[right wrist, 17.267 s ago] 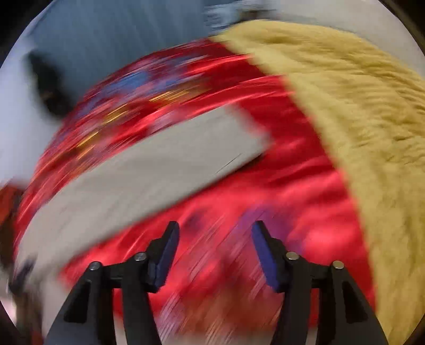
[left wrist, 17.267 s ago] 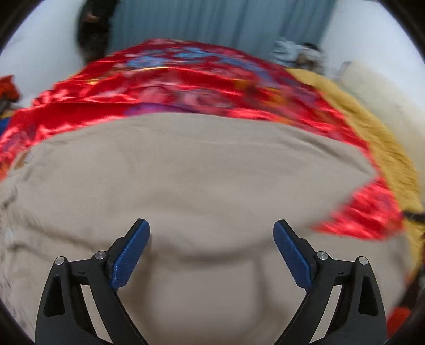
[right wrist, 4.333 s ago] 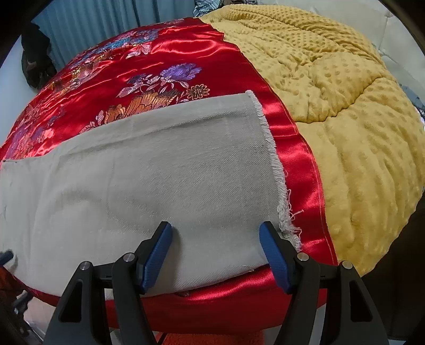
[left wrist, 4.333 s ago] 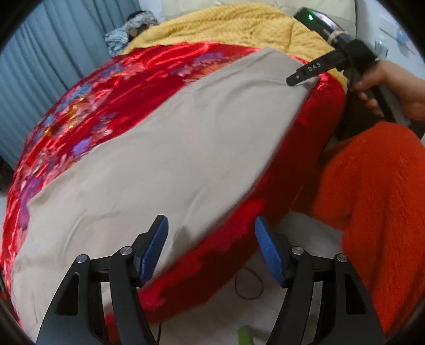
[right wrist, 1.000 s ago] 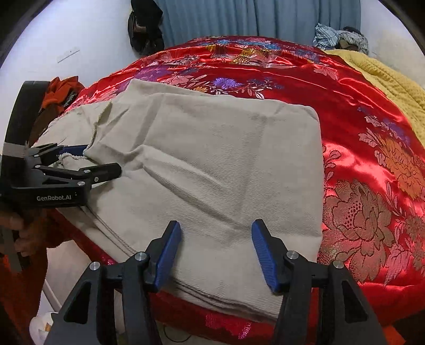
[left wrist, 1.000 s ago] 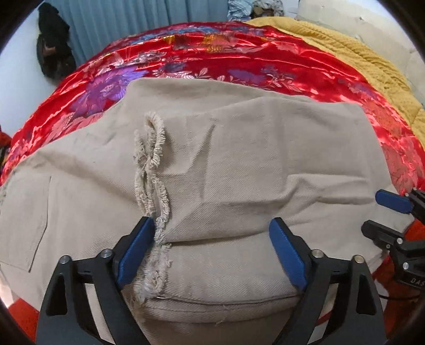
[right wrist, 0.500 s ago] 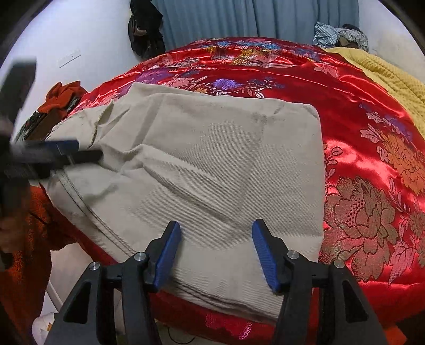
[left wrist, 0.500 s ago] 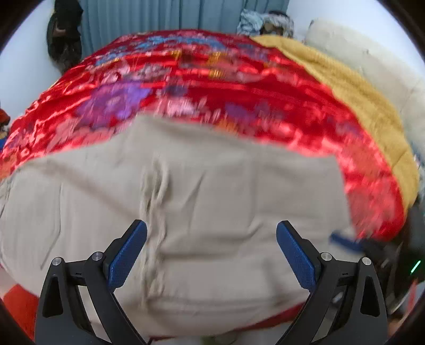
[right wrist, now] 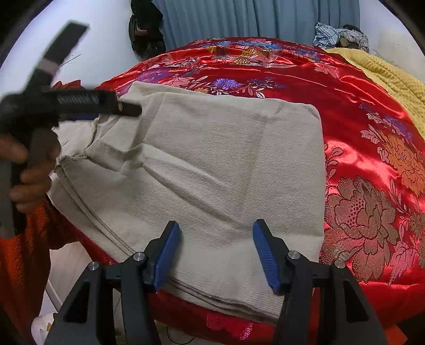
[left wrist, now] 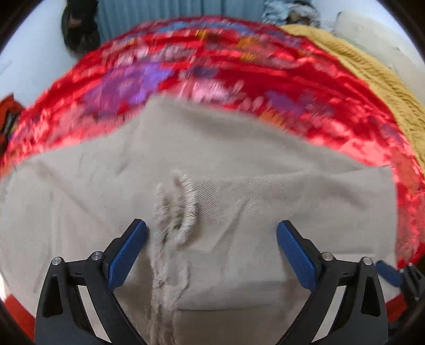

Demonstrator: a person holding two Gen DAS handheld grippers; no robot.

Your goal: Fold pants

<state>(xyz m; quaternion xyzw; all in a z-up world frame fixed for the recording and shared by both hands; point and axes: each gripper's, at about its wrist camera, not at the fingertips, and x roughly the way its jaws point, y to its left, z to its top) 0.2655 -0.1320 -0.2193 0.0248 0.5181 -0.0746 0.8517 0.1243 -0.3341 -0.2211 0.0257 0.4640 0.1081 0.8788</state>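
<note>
The beige pants [left wrist: 239, 169] lie folded over on the red satin bedspread [left wrist: 212, 61], with the frayed leg hem [left wrist: 183, 207] on top. They also show in the right wrist view [right wrist: 225, 164] as a folded rectangle. My left gripper [left wrist: 211, 249] is open and empty, hovering over the frayed hem; it shows in the right wrist view [right wrist: 106, 106] above the pants' left part. My right gripper [right wrist: 215, 252] is open and empty at the pants' near edge; its blue tip shows in the left wrist view [left wrist: 389, 273].
A yellow blanket [right wrist: 393, 77] covers the bed's right side. Blue curtains [right wrist: 252, 18] and a dark bag [right wrist: 144, 29] stand behind the bed. My orange sleeve [right wrist: 24, 265] is at the left. The bed's near edge drops to a white floor [right wrist: 66, 265].
My left gripper has moved back in over the pants, close above the frayed hem. The right gripper has stayed open at the near edge.
</note>
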